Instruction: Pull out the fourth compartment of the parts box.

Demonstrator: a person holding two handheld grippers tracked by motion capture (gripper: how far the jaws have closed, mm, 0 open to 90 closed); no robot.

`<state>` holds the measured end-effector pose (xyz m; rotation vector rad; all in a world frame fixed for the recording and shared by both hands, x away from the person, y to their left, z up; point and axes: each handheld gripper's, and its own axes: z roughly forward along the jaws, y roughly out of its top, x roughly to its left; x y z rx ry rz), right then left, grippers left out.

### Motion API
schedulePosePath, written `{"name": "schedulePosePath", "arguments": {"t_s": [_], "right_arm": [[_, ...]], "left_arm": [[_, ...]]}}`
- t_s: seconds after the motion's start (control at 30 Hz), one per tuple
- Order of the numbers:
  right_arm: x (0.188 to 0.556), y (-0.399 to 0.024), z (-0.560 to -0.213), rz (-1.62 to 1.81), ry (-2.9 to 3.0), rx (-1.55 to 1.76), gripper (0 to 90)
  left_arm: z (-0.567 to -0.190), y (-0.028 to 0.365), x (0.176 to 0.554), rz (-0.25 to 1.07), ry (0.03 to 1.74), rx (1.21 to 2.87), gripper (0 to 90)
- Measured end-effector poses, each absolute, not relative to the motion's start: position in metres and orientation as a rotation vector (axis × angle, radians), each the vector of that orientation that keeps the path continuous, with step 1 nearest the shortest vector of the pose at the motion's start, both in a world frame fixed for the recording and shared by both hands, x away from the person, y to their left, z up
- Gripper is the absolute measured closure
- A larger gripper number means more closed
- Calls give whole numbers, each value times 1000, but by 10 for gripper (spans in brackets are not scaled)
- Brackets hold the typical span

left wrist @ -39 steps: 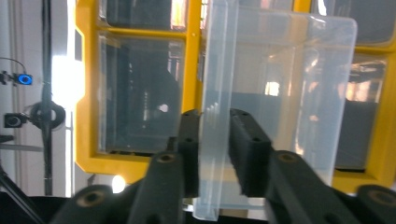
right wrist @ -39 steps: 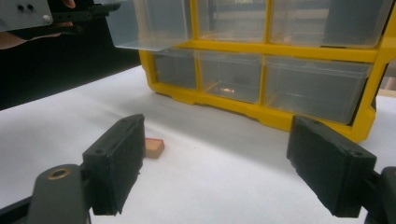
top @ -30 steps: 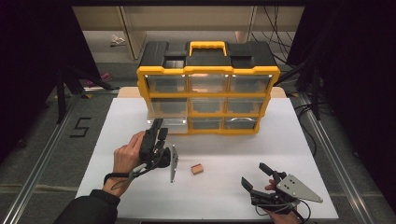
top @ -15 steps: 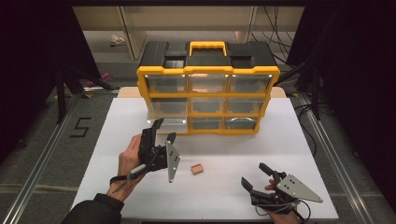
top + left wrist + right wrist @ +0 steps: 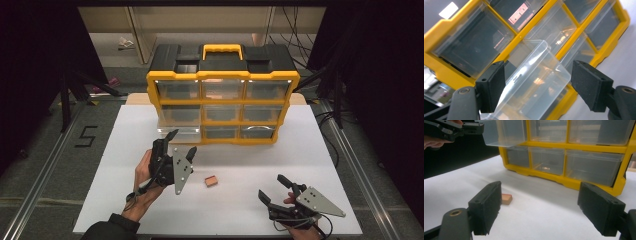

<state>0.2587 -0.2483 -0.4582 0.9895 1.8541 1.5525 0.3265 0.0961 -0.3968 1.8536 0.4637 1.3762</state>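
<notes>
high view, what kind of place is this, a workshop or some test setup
Most likely a lab recording station, not a workshop: a white table boxed in by dark curtains, a floor marking "5", and a lone yellow parts organizer with a small brown block laid out before it.

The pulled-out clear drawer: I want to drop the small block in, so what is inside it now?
The clear drawer looks empty through its see-through walls; its floor near the organizer is hidden by glare. The block lies on the table.
</notes>
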Motion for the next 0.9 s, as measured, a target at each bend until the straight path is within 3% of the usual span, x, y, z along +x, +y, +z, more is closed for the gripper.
{"name": "schedulePosePath", "arguments": {"t_s": [0.5,0.9], "right_arm": [[258,-248,-457,1555,1854,989,204],[258,-248,-456,1560,1853,982,204]], "left_arm": [[-395,101,322,1113,576,1774,243],[-396,98,319,997,569,1798,235]]}}
